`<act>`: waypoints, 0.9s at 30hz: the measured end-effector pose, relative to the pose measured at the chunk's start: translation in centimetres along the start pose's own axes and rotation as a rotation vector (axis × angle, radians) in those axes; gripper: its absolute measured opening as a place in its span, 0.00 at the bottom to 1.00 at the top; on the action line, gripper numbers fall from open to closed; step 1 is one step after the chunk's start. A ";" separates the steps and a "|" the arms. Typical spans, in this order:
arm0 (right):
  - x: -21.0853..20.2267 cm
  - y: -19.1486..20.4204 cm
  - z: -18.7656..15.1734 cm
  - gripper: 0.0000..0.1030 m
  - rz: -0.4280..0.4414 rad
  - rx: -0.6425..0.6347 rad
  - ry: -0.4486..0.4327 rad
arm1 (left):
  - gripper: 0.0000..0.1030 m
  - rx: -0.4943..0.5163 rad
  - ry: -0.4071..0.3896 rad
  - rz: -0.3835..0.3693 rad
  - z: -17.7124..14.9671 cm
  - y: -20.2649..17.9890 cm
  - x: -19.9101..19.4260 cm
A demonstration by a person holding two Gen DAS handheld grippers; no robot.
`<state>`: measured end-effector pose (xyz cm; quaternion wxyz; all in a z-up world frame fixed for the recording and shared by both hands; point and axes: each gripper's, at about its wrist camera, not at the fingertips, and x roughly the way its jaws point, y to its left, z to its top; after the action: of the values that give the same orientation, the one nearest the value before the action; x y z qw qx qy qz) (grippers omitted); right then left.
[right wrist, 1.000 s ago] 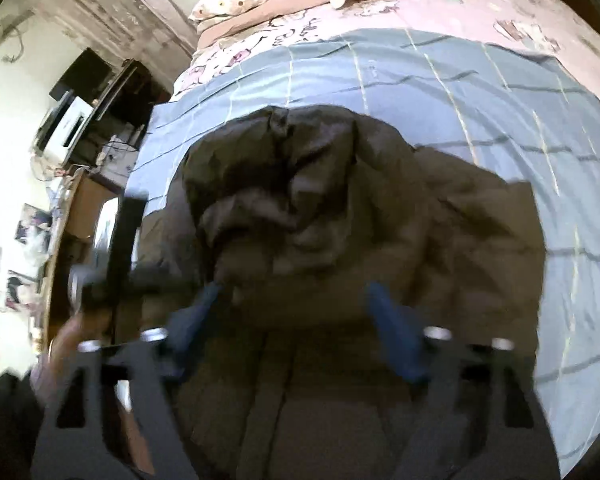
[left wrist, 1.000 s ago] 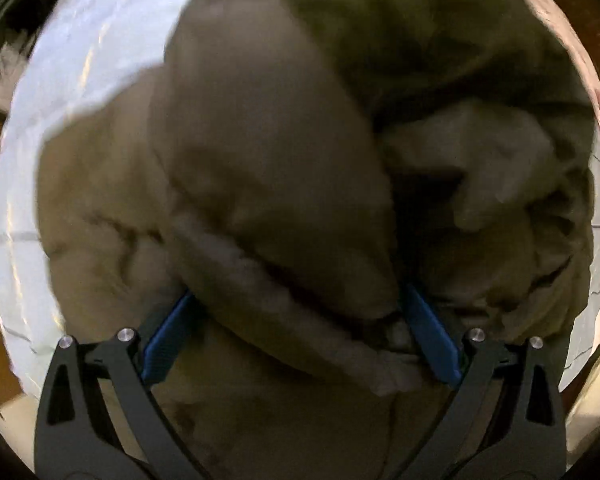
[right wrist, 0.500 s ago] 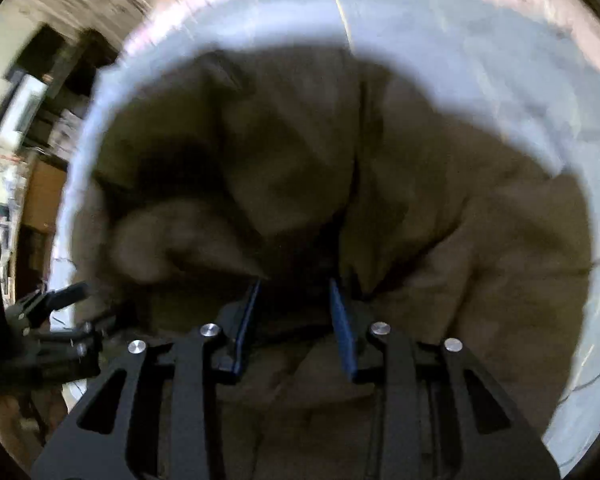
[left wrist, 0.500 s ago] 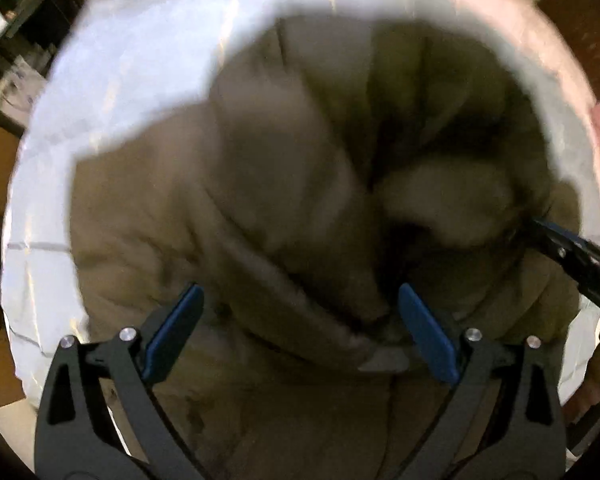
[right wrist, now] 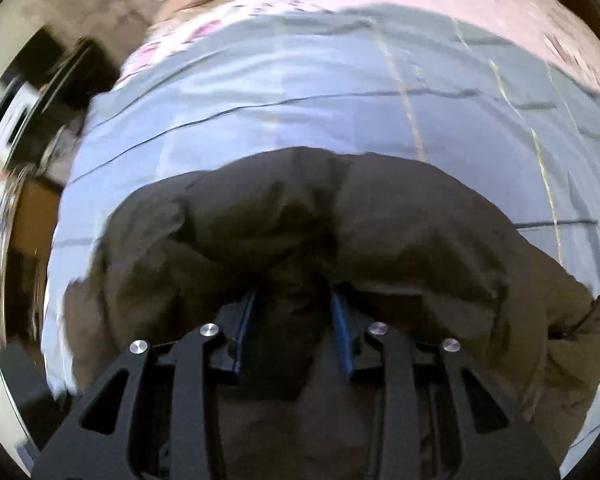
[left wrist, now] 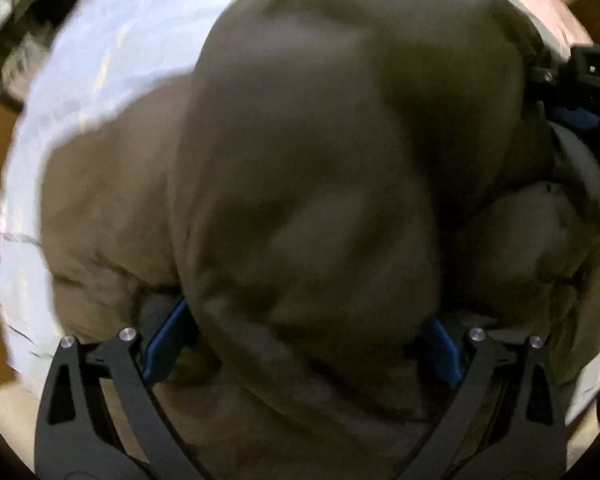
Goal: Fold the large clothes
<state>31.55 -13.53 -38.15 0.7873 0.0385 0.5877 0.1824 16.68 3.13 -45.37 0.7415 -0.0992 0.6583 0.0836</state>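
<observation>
A large brown padded jacket (left wrist: 300,184) lies bunched on a blue checked bed sheet (left wrist: 112,44). My left gripper (left wrist: 300,344) is open, its blue pads wide apart, with a thick fold of the jacket bulging between them. My right gripper (right wrist: 294,332) is shut on a bunch of the jacket (right wrist: 400,232) and holds it above the sheet (right wrist: 300,80). The right gripper also shows at the right edge of the left wrist view (left wrist: 572,92), at the jacket's far side.
Pink floral bedding and pillows (right wrist: 340,4) lie at the far end of the bed. Dark furniture and shelves (right wrist: 40,92) stand along the bed's left side. The bed edge and floor (left wrist: 4,396) show at lower left.
The right gripper, shut on the jacket half a second ago, has lifted it and tilted up toward the bed. The jacket fold has come closer between the left gripper's open pads.
</observation>
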 end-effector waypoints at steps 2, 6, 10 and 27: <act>1.0 -1.6 1.1 0.32 0.027 0.073 0.036 | 0.98 -0.028 0.008 -0.036 0.3 0.7 0.4; -0.2 -0.9 1.4 0.33 0.027 0.026 0.033 | 0.97 -0.005 -0.001 -0.008 0.6 0.2 -0.7; -5.8 -1.2 -1.6 0.35 0.063 0.022 -0.075 | 0.96 -0.006 -0.114 -0.040 0.0 0.4 -5.1; -1.9 -4.5 -10.0 0.34 -0.138 -0.022 0.065 | 0.80 0.000 -0.048 0.169 2.8 1.3 -1.1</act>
<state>22.82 -19.87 -40.72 0.7790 -0.0166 0.6121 0.1353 18.87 5.13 -44.00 0.7473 -0.0413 0.6465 0.1480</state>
